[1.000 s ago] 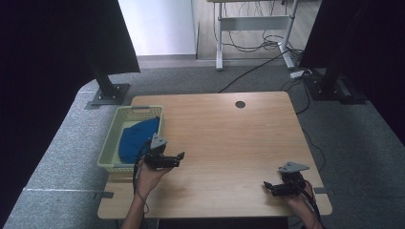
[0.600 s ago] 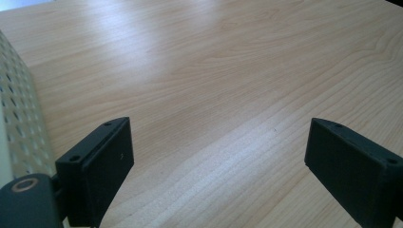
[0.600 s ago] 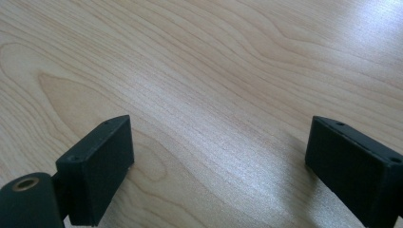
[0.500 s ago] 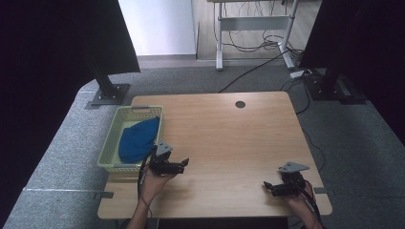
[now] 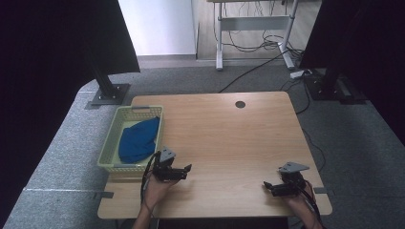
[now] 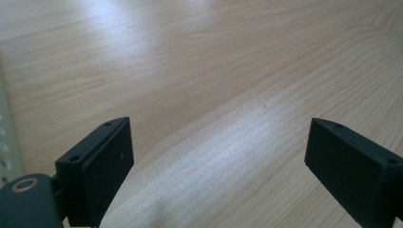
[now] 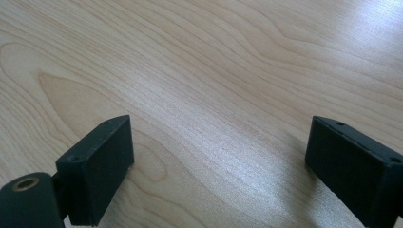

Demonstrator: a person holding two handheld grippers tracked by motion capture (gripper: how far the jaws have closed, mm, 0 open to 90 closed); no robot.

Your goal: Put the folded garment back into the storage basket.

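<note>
**Left gripper off the basket, back toward near edge**

Left gripper (image 5: 187,168) has drawn away from the basket (image 5: 111,143) since a second ago; jaws wide apart, holding nothing, bare table (image 5: 229,129) between them. Blue cloth (image 5: 139,140) lies inside the basket, just beside that gripper. Right gripper (image 5: 267,186) unmoved at the near right corner, jaws wide, empty.

text on surface (image 5: 229,133): none readable
text on basket (image 5: 111,143): none readable
text on blue cloth (image 5: 138,140): none readable
labels on left gripper (image 5: 187,169): none readable
labels on right gripper (image 5: 267,187): none readable
</note>
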